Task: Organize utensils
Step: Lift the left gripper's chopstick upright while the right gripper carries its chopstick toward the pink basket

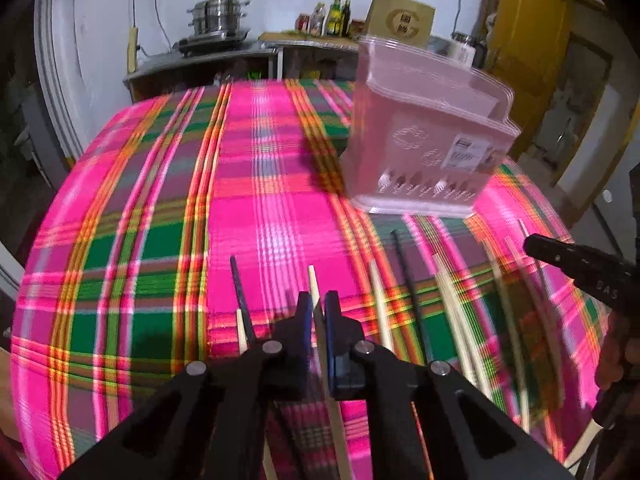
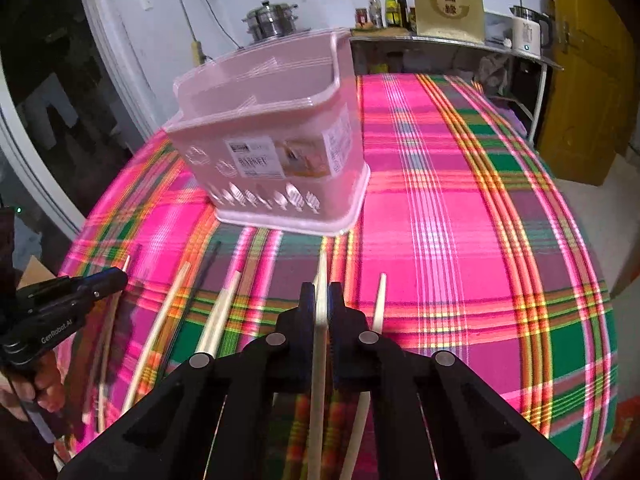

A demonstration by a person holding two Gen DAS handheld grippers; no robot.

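Left gripper is pinching a pale chopstick, fingers pressed close on the shaft; its tip is poking out just beyond the fingertips and the rest is running back under the gripper body. Just left of these fingers a dark chopstick is lying on the plaid tablecloth, crossing a short pale stick. To their right, more loose chopsticks, pale and one dark, are fanning out across the cloth. The pink utensil basket is sitting ahead and to the right of the fingers, well apart from them, with nothing showing above its rim. Right gripper is likewise clamping a second pale chopstick, tip pointing toward the basket, which is standing ahead and slightly left. Another pale stick is lying just right of these fingers; several more are lying to the left. Motion blur is softening much of both views.
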